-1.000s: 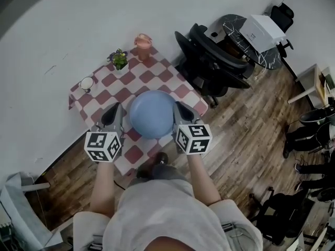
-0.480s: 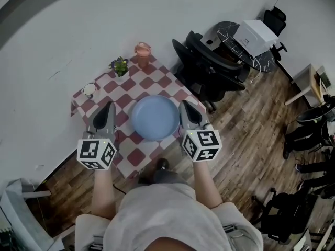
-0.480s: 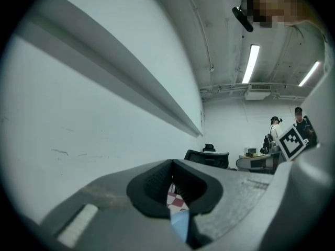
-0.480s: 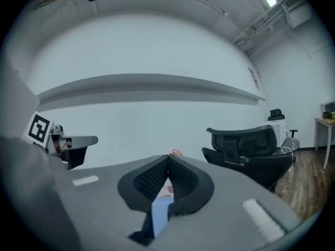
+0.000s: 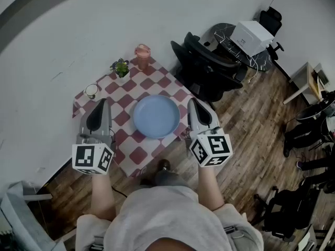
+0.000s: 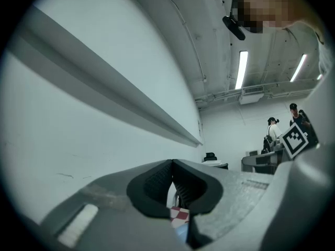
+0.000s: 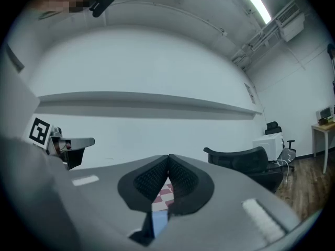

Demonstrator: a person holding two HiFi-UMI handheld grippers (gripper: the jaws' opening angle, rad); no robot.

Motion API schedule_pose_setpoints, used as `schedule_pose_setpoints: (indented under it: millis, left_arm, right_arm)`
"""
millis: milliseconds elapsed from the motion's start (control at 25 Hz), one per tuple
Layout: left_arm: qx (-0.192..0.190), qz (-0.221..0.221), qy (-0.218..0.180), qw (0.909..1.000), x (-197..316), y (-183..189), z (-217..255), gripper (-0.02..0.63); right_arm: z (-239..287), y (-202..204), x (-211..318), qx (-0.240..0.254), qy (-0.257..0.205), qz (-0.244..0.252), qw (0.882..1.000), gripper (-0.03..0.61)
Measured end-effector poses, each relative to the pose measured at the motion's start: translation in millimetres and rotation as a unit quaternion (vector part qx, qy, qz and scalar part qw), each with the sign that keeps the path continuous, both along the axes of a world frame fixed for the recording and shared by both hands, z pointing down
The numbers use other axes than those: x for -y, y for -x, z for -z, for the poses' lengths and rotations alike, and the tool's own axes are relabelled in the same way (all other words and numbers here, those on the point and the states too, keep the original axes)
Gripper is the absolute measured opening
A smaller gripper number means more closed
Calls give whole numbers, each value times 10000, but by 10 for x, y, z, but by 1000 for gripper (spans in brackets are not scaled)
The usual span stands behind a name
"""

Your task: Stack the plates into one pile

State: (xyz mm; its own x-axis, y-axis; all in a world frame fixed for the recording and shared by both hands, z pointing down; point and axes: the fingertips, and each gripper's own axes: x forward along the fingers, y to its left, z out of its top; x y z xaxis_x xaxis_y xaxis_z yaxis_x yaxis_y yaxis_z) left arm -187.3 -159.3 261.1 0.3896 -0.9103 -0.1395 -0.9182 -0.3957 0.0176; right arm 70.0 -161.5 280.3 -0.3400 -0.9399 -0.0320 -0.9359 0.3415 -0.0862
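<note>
Room: white wall (image 5: 78, 30), wood-plank floor (image 5: 246, 119), black office chair (image 5: 209, 69) beside the worktop.
Left side: the left gripper (image 6: 171, 164) has its fingers (image 6: 152, 184) pressed together with nothing between them; only a sliver of checked cloth shows in the gap behind the tips.
Right side: the right gripper (image 7: 168, 158) is the same, tips meeting and empty.
Placement: in the head view the left gripper (image 5: 102, 102) and right gripper (image 5: 191, 101) flank the blue plate (image 5: 156, 116), one on each side, neither touching it.
Plate: lies flat at the middle of the worktop; how many are stacked there cannot be told.
Worktop: covered by a red-and-white checked cloth (image 5: 131, 155).
Far edge: potted plant (image 5: 120, 67), orange cup (image 5: 142, 51) and small cup (image 5: 91, 90), all well apart from the plate.
</note>
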Motion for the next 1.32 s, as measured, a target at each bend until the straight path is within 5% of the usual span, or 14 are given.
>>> schedule_pose_setpoints:
  millis: [1320]
  left_arm:
    - [-121, -181, -101, 9997, -369, 100, 92, 5]
  right_arm:
    - [164, 206, -426, 10, -366, -155, 9992, -2]
